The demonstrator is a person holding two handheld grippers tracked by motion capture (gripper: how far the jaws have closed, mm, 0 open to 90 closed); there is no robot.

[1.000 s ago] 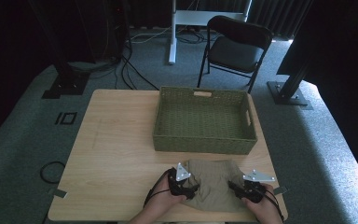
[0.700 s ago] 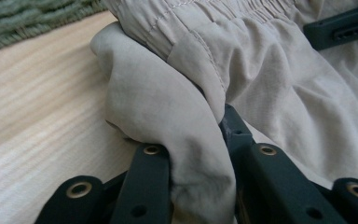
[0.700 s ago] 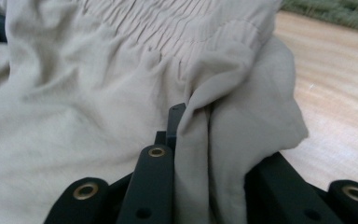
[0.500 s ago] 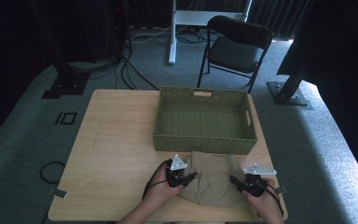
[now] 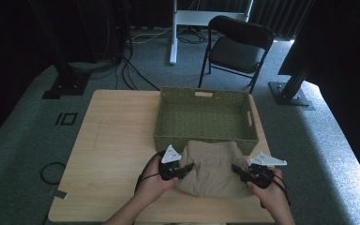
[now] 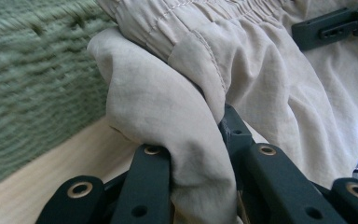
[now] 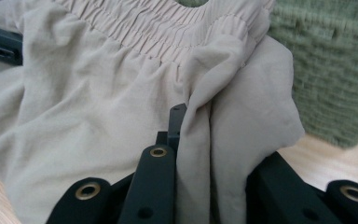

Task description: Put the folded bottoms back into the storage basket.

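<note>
Because the shorts (image 5: 212, 168) are light, limp cloth that sags and can slip, a bunched fold at each side by the elastic waistband is the place to grip. Left hand-held gripper (image 5: 183, 169) and right hand-held gripper (image 5: 240, 171) each pinch such a fold, jaws pointing inward, shorts over the bench (image 5: 117, 140) just before the basket (image 5: 205, 115).

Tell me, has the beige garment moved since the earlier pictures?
Yes. The beige garment, gripped at both sides, now has its far edge up against the green basket.
</note>
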